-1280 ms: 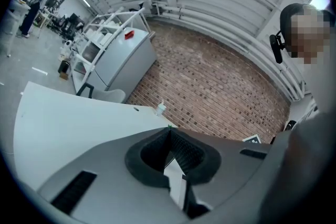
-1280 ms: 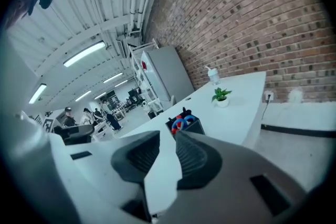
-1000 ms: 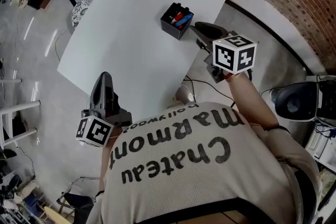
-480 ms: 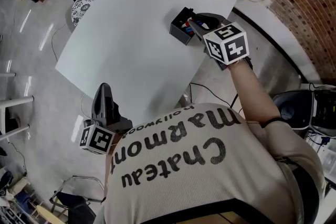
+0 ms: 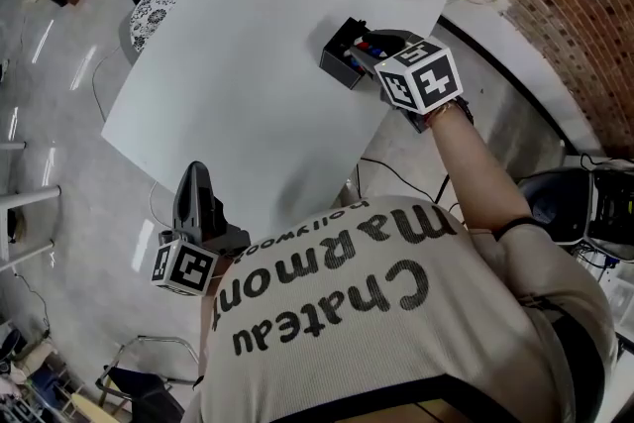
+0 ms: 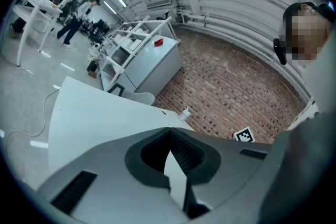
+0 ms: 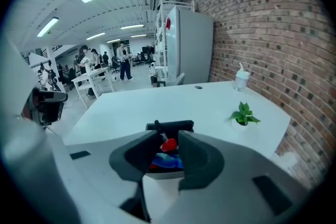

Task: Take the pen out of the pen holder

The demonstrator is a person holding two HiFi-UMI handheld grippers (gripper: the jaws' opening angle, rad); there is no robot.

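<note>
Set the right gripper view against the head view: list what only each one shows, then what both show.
Only the right gripper view: the gap of the right gripper, whose jaws are opening with nothing gripped, the red and blue pens framed between them; a pale bottle at the table's far edge; people far back in the room.
Only the head view: the left gripper over the table's near edge, and the person's printed shirt.
Both: the white table, the black pen holder, the green plant and the brick wall.
</note>
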